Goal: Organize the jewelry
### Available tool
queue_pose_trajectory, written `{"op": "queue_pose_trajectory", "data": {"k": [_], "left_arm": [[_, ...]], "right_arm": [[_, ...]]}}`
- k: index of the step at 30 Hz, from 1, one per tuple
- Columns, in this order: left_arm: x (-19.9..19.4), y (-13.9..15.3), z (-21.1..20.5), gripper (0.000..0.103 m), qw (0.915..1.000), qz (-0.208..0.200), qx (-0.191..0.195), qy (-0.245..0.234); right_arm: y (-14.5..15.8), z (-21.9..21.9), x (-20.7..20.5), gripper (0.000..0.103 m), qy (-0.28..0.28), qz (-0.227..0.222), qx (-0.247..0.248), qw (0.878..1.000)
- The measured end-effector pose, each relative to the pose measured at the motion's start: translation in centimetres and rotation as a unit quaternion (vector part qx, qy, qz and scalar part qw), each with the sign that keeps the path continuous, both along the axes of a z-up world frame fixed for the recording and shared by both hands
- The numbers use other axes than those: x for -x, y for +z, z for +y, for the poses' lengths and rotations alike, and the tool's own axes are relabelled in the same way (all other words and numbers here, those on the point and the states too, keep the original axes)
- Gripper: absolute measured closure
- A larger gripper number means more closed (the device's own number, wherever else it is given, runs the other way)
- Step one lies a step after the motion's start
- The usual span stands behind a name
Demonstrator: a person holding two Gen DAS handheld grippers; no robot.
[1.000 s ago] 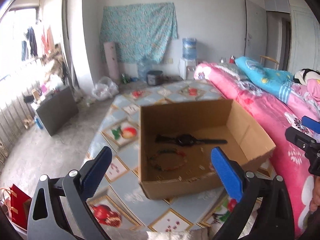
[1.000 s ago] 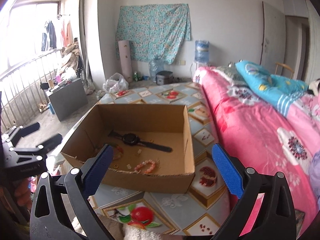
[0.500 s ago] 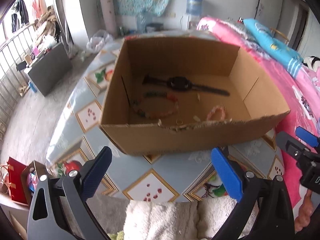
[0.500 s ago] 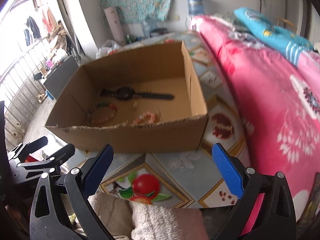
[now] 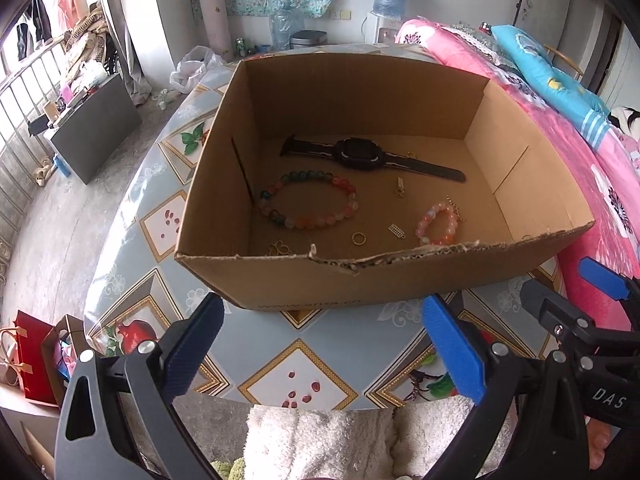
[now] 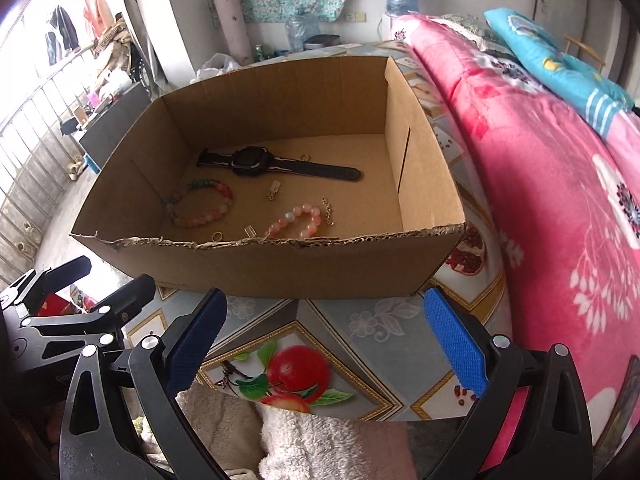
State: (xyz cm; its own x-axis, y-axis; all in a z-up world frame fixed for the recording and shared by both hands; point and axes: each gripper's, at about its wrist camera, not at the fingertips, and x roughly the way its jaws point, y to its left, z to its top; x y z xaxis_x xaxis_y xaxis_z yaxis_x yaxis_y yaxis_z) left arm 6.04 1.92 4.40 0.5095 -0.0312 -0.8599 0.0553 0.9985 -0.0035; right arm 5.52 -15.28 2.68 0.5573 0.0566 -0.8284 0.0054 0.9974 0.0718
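Observation:
An open cardboard box stands on the patterned table. Inside lie a black watch, a large multicoloured bead bracelet, a small pink bead bracelet, a gold ring and several small gold charms. My left gripper is open, held before the box's near wall with nothing between its blue pads. My right gripper is open too, also short of the box; it shows at the right in the left wrist view.
The table carries a fruit-print cloth and ends close to me, where a white fluffy cloth lies. A pink bed runs along the right. Floor, a grey cabinet and a railing are to the left.
Both grippers have tipped downward and come nearer the box, so its floor and the jewelry show more fully. Both stayed open.

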Motion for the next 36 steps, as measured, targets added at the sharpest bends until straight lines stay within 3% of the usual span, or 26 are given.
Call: {"op": "queue_pose_trajectory", "data": {"k": [36], "left_arm": [[-1.7, -2.0, -0.6, 0.006, 0.9992, 0.040, 0.004, 0.005]], "right_arm": [[-1.1, -0.7, -1.1, 0.008, -0.011, 0.031, 0.007, 0.999]]}}
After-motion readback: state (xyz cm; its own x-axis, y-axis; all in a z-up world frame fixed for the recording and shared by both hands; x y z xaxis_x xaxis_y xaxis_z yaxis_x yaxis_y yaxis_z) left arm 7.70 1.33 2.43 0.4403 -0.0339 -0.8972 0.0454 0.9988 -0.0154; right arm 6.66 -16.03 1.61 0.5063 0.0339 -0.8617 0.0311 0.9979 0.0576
